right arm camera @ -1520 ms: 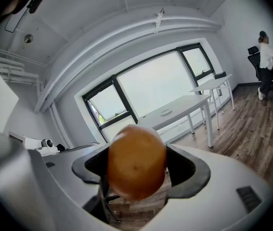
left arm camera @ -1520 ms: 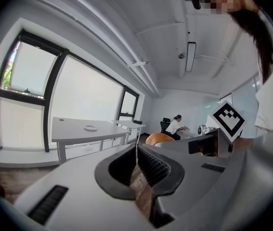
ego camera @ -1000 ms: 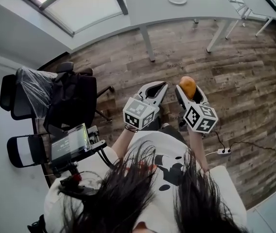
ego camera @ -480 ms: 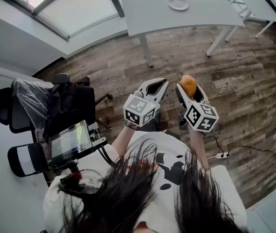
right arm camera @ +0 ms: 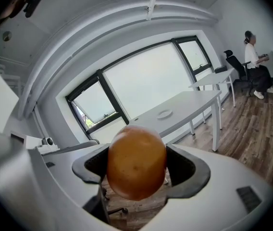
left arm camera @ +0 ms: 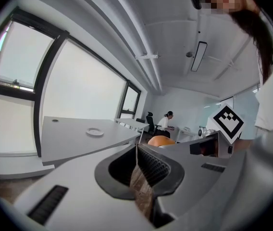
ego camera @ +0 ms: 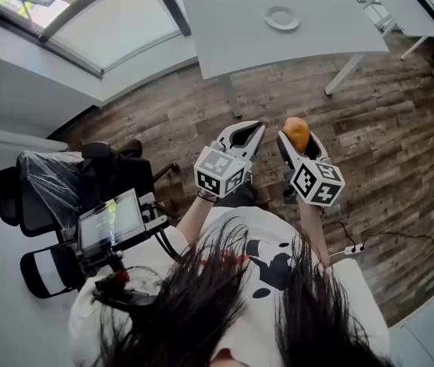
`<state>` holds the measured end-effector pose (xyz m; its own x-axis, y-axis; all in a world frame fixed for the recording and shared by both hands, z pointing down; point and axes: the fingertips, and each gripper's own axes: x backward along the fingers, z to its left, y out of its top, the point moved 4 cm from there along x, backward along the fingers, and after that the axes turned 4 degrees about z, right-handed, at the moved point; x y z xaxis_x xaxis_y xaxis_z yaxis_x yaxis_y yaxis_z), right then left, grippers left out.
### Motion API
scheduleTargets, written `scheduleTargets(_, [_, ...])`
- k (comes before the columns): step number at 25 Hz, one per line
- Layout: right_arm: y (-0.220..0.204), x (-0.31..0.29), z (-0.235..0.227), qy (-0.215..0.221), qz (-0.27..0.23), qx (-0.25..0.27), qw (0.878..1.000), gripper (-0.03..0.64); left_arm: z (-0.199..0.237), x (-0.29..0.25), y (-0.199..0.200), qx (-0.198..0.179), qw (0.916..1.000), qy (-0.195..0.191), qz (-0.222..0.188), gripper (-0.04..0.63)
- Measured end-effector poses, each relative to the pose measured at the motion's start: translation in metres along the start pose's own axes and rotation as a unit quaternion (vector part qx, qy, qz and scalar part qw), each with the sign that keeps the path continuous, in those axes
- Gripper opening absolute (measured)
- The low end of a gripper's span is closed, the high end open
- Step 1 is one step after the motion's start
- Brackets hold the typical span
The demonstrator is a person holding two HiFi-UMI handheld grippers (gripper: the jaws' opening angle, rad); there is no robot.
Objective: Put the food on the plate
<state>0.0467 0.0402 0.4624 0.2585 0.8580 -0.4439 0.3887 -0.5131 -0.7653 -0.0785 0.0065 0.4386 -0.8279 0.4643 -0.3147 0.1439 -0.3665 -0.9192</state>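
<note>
Right gripper view, nearest first: shows R gripper [right arm camera: 139, 171] clamped on the food [right arm camera: 136, 161], a rounded orange-brown pc pinched at both flanks btwn the pads, approx half proud of the jaw tips. Held in air over wood floor [ego camera: 385, 128], well apart from target. L gripper [left arm camera: 137, 147] alongside at similar height: jaws together at tips, nothing btwn, only floor visible thru the slot behind. Beyond, office chair [ego camera: 87, 174] off to the left. Farther, white table [ego camera: 232, 37] w/ the plate [ego camera: 282, 17] on it, away from the near edge; looks empty.

Step in hand (judged): carry to table; placement not yet begun. To do well:
- Keep squeeze steady, no tighter. Looks soft-skinned and round, so could dent or squirt fwd.
- Keep jaws level during the walk.
- Come in over plate from above, lower to contact at plate centre, then open slowly w/ no sideways drift, against rolling.
- Use free L gripper to steady plate rim if needed.

Vs 1.0 s ago, head view: table + plate lower in frame, more tabletop showing; chair shifted left and down. Grippers at same spot in frame, food in same hold. Reads as advance toward table.
</note>
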Motion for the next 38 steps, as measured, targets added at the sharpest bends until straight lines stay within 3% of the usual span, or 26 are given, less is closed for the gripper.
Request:
scheduleTargets(13, [0.037,-0.079,0.0,-0.027,0.004,-0.005,1.0,0.365,0.086,-0.04,0.025,0.01,0.9998,-0.018,0.007,0.011])
scheduleTargets(23, [0.034,-0.078,-0.003,-0.037,0.0,-0.013,0.999,0.365,0.081,-0.055,0.021,-0.001,0.9987,-0.046,0.019,0.011])
scheduleTargets(32, [0.046,-0.096,-0.008,-0.025,-0.01,-0.002,1.0,0.365,0.103,-0.055,0.027,-0.002,0.9999,-0.013,0.0,0.011])
scheduleTargets(38, [0.103,-0.15,-0.064,-0.021,0.015,-0.007,1.0,0.365,0.134,-0.137,0.058,0.015,0.9998,-0.002,0.013,0.011])
